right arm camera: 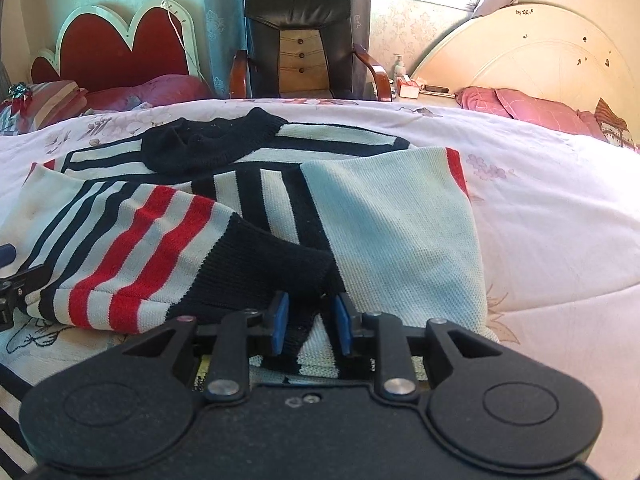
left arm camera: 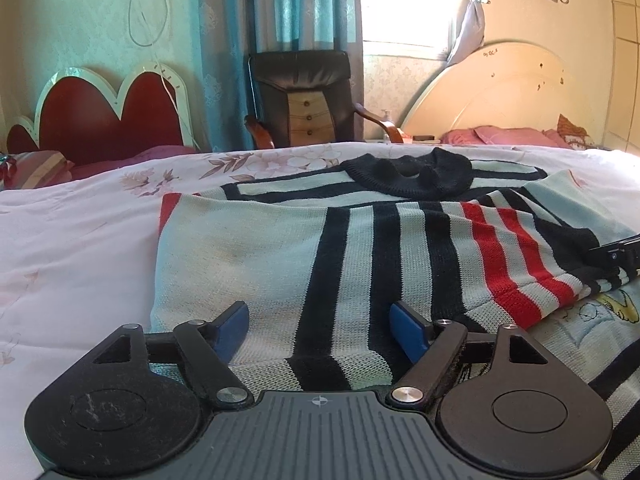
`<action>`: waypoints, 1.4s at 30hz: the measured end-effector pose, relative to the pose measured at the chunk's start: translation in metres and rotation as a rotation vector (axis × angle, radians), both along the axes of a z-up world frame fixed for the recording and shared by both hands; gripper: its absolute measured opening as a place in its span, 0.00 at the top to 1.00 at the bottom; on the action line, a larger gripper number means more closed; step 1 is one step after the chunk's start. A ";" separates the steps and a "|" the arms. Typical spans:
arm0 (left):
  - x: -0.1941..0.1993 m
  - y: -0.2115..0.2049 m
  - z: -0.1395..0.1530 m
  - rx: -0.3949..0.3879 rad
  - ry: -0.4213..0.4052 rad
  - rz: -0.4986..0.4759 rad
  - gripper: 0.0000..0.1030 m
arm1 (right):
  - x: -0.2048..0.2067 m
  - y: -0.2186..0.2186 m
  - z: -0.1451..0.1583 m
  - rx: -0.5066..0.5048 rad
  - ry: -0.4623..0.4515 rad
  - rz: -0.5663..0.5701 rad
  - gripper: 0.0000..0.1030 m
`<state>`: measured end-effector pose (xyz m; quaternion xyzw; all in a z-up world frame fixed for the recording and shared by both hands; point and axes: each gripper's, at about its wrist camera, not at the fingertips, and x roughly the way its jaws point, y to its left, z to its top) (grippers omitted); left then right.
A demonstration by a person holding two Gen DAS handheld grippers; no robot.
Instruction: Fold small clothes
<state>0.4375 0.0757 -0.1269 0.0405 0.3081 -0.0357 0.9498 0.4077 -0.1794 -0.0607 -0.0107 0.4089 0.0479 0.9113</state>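
Your left gripper (left arm camera: 320, 330) sits nearest the lens in the left wrist view, low over the near hem of the sweater (left arm camera: 248, 248), its blue fingers (left arm camera: 232, 330) spread wide with nothing between them. From there, working down in size:

Your bed (left arm camera: 72, 240), under a pale floral quilt, carries everything. The sweater lies spread on it, white knit with navy stripes, its navy collar (left arm camera: 408, 178) at the far end. Its sides are folded in over the middle, each showing a red edge.

One sleeve (right arm camera: 132, 248), banded in red, white and navy, lies folded across the body. Its navy cuff (right arm camera: 272, 268) reaches toward your right gripper (right arm camera: 310, 322).

Your right gripper's fingers (right arm camera: 280, 320) stand narrow, pinched on the dark edge of that cuff, and the knit bunches up between the pads. In the left wrist view this gripper shows only as a black tip at the right edge, just beside the sleeve.

Under the sweater's near edge lies another cloth (left arm camera: 600, 320), pale with cartoon print.

Beyond the bed you have a red headboard (left arm camera: 100, 116), a dark armchair (left arm camera: 304, 96) before teal curtains (left arm camera: 280, 4), and a cream headboard (left arm camera: 500, 96) with pink pillows (left arm camera: 500, 136).
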 end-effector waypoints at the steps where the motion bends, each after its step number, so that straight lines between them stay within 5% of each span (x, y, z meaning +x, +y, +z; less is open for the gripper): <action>1: -0.001 0.000 0.004 0.008 0.014 -0.001 0.24 | 0.000 0.000 0.000 -0.003 0.002 0.001 0.75; 8: -0.079 0.027 0.032 0.040 0.018 -0.013 0.24 | -0.056 -0.041 0.034 0.192 -0.009 -0.007 0.69; 18: -0.220 0.075 0.023 -0.113 0.129 0.154 0.24 | -0.200 -0.135 0.031 0.344 0.042 -0.094 0.68; 26: -0.286 0.060 0.022 -0.199 0.149 0.169 0.25 | -0.278 -0.148 0.025 0.418 0.066 -0.084 0.68; 28: -0.297 0.061 0.024 -0.244 0.152 0.177 0.25 | -0.294 -0.148 0.019 0.427 0.084 -0.067 0.67; 31: -0.309 0.069 0.019 -0.344 0.184 0.184 0.44 | -0.310 -0.151 0.013 0.469 0.098 -0.061 0.67; 36: -0.320 0.088 -0.004 -0.610 0.250 0.180 0.44 | -0.315 -0.164 -0.004 0.632 0.152 -0.103 0.64; 42: -0.305 0.108 -0.022 -0.819 0.268 0.157 0.44 | -0.309 -0.167 -0.025 0.798 0.195 -0.139 0.59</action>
